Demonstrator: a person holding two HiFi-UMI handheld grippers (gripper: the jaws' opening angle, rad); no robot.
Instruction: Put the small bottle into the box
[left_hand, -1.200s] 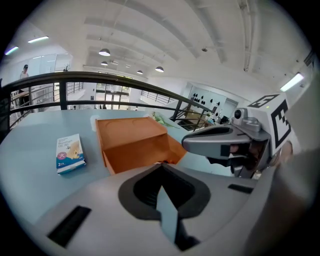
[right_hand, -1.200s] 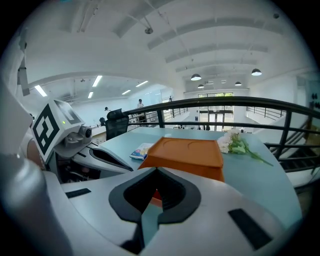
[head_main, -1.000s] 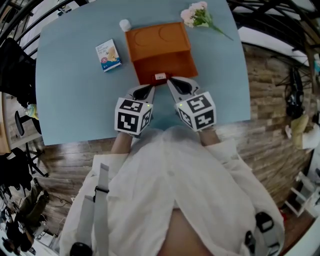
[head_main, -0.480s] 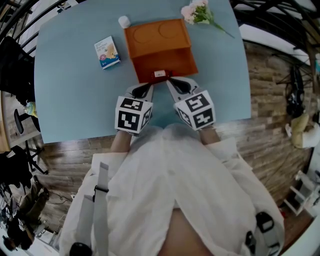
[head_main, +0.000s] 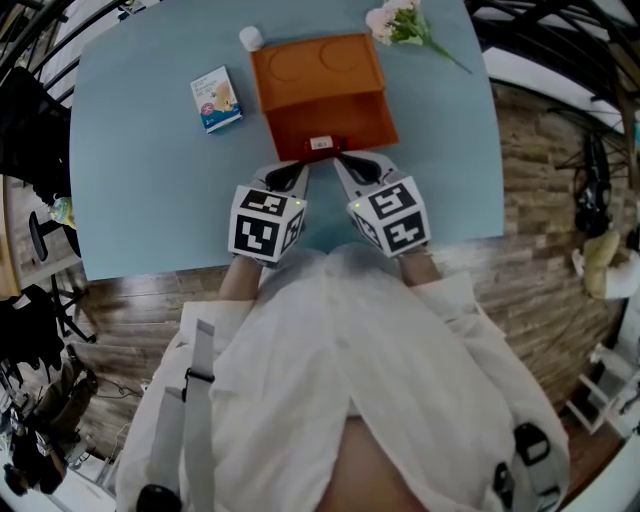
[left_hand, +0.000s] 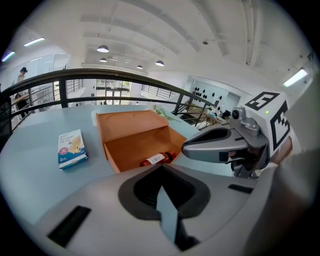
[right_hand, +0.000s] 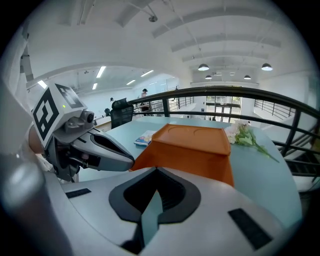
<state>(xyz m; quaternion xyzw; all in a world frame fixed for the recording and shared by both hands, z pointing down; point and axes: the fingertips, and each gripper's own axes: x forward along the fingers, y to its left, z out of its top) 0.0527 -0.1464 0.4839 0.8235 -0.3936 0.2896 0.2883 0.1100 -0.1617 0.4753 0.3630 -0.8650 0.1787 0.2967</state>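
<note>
An orange box (head_main: 322, 100) stands open on the blue table (head_main: 150, 190), its lid folded back. The small red bottle with a white label (head_main: 322, 144) lies inside the box against its near wall, also visible in the left gripper view as the bottle (left_hand: 156, 159). My left gripper (head_main: 302, 171) and right gripper (head_main: 338, 164) rest side by side just in front of the box, both shut with nothing between the jaws. In the left gripper view the left gripper (left_hand: 161, 173) points at the box (left_hand: 132, 140). The right gripper (right_hand: 156, 176) faces the box's outer wall (right_hand: 192, 155).
A small blue and white carton (head_main: 217, 99) lies left of the box. A white cap-like object (head_main: 251, 38) sits at the box's far left corner, and a sprig of flowers (head_main: 398, 26) at the far right. The table's near edge (head_main: 200, 265) runs under my wrists.
Both grippers have stayed in front of the box, and the bottle has stayed inside it. Only the view has shifted slightly.
</note>
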